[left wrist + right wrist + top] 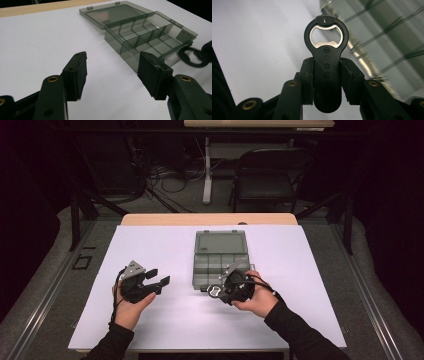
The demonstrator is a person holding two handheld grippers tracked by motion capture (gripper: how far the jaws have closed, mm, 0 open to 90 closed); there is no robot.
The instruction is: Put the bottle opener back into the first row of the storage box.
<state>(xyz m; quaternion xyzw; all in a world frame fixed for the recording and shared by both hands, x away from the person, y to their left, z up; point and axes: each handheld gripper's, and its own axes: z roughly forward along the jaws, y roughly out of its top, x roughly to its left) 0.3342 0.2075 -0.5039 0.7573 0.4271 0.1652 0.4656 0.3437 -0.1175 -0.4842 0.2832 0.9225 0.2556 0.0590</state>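
Right gripper (326, 82) clamped on handle of black bottle opener (326, 62), ring end pointing forward, held just at near edge of open grey divided box (220, 262); likely lined up for a compartment. Left gripper (156, 281) jaws apart, holding nothing, parked on white table (150, 245) to the left, clear of box.

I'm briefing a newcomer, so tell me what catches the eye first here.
A black bottle opener clamped in the right gripper, beside the near edge of a grey plastic box. The box lies open mid-table with empty compartments. The left gripper hovers open to the box's left.
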